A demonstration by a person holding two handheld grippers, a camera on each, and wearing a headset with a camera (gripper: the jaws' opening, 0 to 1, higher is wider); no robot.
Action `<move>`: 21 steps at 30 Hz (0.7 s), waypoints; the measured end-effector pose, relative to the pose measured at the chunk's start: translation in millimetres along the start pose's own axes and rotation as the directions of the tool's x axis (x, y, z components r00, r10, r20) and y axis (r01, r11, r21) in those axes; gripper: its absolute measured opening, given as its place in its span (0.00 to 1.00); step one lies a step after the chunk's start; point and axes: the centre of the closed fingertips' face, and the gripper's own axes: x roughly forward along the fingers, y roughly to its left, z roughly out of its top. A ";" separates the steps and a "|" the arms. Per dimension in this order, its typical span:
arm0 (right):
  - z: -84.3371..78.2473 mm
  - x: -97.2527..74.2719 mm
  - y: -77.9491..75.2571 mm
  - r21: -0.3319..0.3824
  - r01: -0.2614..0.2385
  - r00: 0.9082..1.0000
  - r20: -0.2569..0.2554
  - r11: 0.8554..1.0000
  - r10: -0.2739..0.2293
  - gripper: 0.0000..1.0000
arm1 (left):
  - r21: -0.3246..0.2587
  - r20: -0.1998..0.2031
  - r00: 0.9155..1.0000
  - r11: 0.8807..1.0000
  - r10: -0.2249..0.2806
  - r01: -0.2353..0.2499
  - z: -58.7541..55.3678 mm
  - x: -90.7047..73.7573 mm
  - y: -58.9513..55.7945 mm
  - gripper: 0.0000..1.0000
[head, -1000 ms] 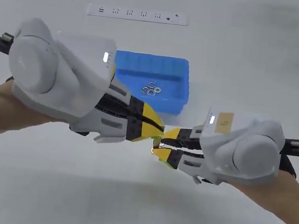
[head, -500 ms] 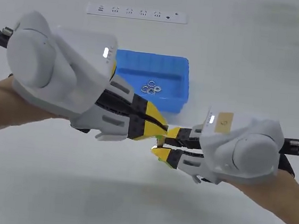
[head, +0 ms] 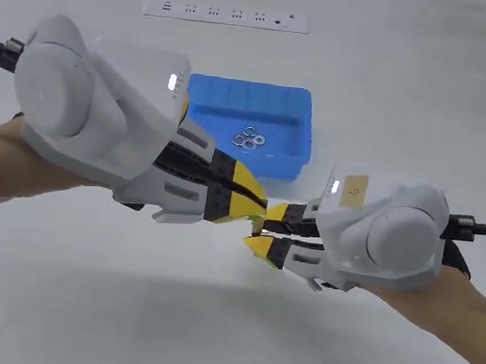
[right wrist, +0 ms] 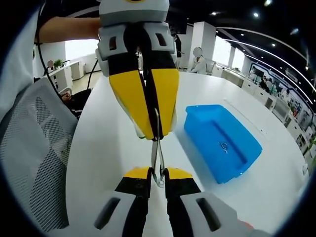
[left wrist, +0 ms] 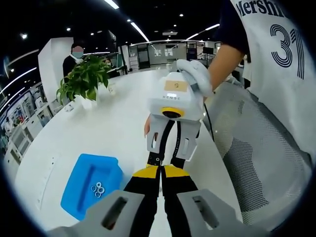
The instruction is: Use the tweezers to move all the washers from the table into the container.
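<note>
The blue container [head: 291, 157] stands on the white table behind my grippers, with several washers [head: 249, 137] lying in it. It also appears in the left gripper view [left wrist: 79, 190] and the right gripper view [right wrist: 237, 148], with the washers [right wrist: 223, 146] inside. My left gripper [head: 253, 209] and right gripper [head: 259, 232] meet tip to tip in front of the container. Thin metal tweezers [right wrist: 157, 148] run between them. The left gripper's yellow jaws are closed on one end, and my right gripper [right wrist: 158, 178] is shut on the other.
A white power strip [head: 228, 13] lies at the table's far edge. In the left gripper view, a potted plant [left wrist: 84, 79] stands on the table, and a mesh chair [left wrist: 256, 163] sits beside the person holding the grippers.
Both grippers stay tip to tip on the tweezers. The right gripper has drifted slightly left and up. The picture has shifted a little with the head.
</note>
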 end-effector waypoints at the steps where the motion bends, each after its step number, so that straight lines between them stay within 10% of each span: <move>1: -0.3 0.3 0.0 -0.001 0.000 1.000 -0.001 1.000 0.000 0.12 | -0.001 0.001 1.000 1.000 -0.001 0.001 -0.3 0.0 -0.1 0.05; 21: -5.7 4.0 0.5 0.014 -0.009 1.000 -0.010 1.000 0.009 0.12 | -0.038 0.024 1.000 0.999 -0.008 0.009 -3.9 0.9 -1.4 0.05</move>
